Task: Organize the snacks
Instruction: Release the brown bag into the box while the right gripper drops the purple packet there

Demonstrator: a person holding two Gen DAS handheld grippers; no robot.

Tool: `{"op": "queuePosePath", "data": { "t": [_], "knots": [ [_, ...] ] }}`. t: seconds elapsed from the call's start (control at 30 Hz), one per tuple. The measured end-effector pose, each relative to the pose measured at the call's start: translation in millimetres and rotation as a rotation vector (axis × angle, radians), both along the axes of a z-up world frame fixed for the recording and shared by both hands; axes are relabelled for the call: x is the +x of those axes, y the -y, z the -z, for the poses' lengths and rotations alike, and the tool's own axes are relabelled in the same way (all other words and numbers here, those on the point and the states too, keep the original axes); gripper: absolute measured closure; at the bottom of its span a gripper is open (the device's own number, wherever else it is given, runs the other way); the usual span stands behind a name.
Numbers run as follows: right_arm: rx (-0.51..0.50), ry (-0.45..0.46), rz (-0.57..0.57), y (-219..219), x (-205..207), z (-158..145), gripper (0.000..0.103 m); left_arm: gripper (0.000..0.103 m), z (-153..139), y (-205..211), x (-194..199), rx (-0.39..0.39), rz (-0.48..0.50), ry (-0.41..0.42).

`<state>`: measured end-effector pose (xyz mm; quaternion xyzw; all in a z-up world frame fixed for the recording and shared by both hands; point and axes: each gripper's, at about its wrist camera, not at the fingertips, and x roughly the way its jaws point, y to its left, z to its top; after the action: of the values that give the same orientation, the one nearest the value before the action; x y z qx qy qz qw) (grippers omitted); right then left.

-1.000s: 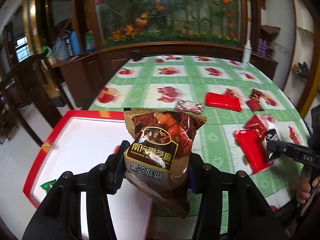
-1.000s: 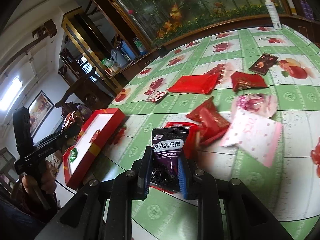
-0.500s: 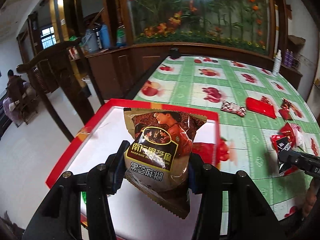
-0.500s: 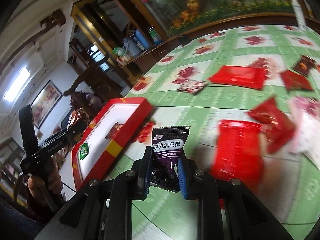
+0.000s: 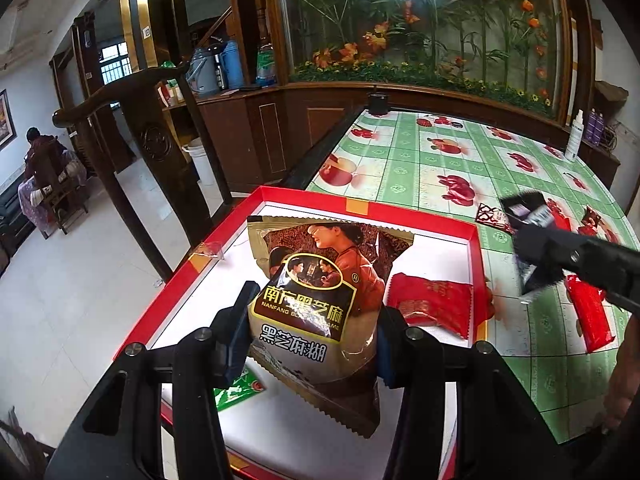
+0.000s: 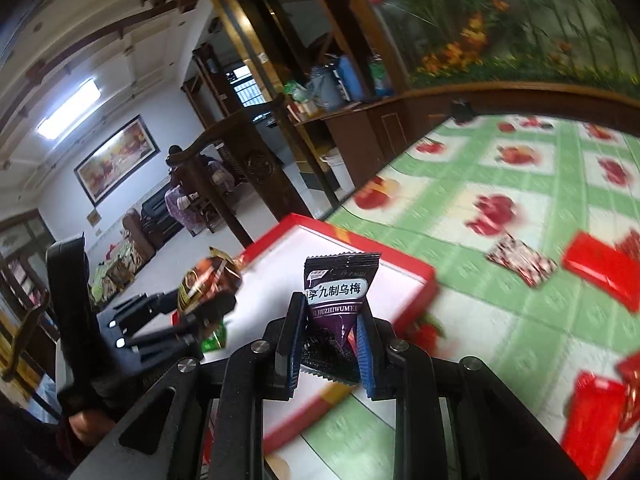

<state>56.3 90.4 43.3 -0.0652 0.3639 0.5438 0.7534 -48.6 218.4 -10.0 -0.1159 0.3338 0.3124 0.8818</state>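
My left gripper (image 5: 310,330) is shut on a brown and gold sesame-paste packet (image 5: 320,292), held over the white inside of the red-rimmed box (image 5: 474,280). A red snack pack (image 5: 434,308) and a small green packet (image 5: 234,390) lie in the box. My right gripper (image 6: 328,346) is shut on a small dark purple plum packet (image 6: 336,300), just in front of the box's (image 6: 416,280) near right corner. The right view also shows the left gripper (image 6: 200,312) with its brown packet (image 6: 208,280). The left view shows the right gripper (image 5: 532,240) blurred at the right.
Several red snack packs (image 5: 588,312) and a patterned dark packet (image 6: 520,260) lie loose on the green fruit-print tablecloth (image 5: 420,160). A white spray bottle (image 5: 574,136) stands at the far right edge. A dark wooden chair (image 5: 132,128) stands left of the table.
Both grippers have travelled left toward the red box with their packets held. The left one now hangs over the box; the right one has swung from the loose red packs to the box's corner.
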Motion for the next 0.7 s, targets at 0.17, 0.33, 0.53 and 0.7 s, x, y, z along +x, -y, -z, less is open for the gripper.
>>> {"op": "queuePosePath", "data": {
  "t": [0.17, 0.33, 0.53, 0.7],
  "knots": [
    [-0.013, 0.05, -0.016, -25, -13, -1, 0.077, 0.054, 3, -5, -2, 0.0, -0.02, -0.013],
    [-0.02, 0.06, -0.011, -34, -15, 0, 0.076, 0.053, 5, -7, -2, 0.009, -0.048, -0.033],
    [-0.002, 0.059, 0.043, -10, 0, 0, 0.075, 0.043, 0, -6, -2, 0.027, -0.075, -0.038],
    [-0.013, 0.072, 0.185, 51, 30, 2, 0.072, 0.03, -10, 9, -1, 0.062, -0.041, -0.003]
  ]
}}
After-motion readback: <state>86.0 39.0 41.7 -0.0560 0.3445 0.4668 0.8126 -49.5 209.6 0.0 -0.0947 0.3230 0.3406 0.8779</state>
